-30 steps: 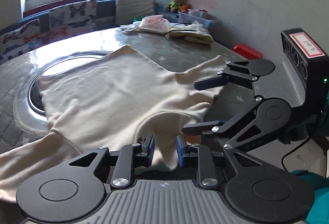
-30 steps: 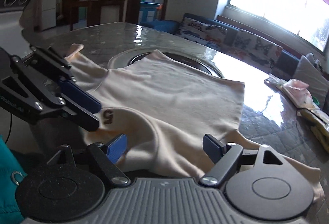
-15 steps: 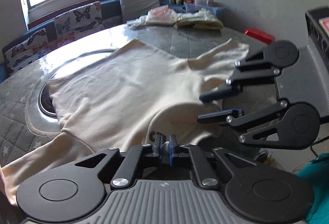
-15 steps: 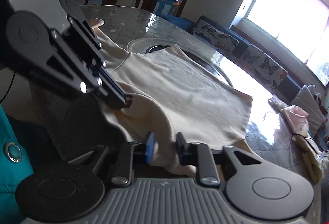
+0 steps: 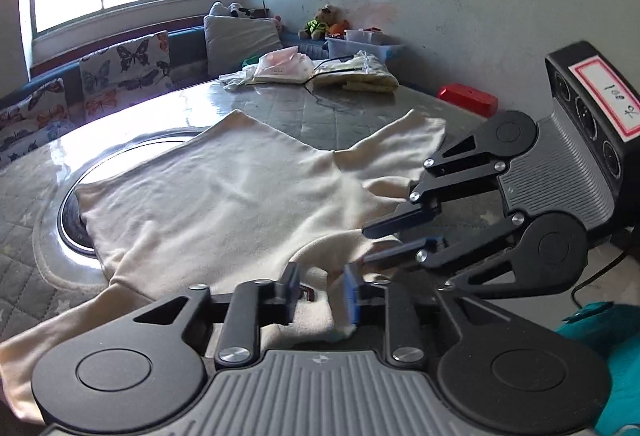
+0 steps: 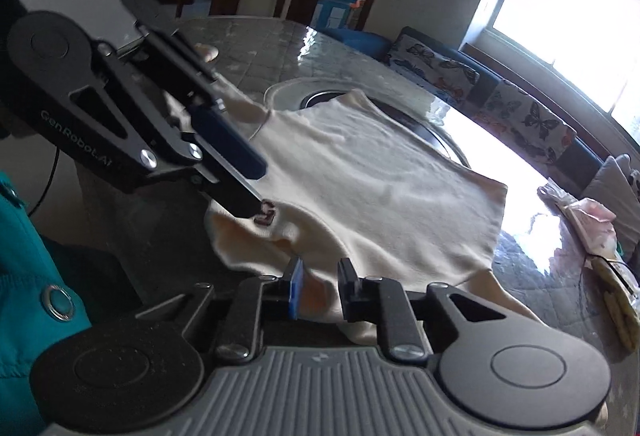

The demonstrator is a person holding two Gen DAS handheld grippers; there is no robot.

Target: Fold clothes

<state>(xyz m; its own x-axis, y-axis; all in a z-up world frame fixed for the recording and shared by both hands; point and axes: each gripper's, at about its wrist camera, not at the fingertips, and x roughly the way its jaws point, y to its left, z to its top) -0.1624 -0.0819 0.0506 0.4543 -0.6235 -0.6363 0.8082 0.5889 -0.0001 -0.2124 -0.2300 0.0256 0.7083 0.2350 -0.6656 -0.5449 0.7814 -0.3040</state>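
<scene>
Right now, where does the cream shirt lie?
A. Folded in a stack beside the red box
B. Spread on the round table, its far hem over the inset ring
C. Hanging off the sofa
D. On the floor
B: the shirt is spread flat on the table, its far hem overlapping the ring, while both grippers work at its near collar edge.

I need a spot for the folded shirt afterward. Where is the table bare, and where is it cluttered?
Bare quilted table lies beyond the cream shirt, between its far sleeve and the pile of bags. More shows left of the round inset. The near edge is crowded: both grippers work the shirt's collar there.
</scene>
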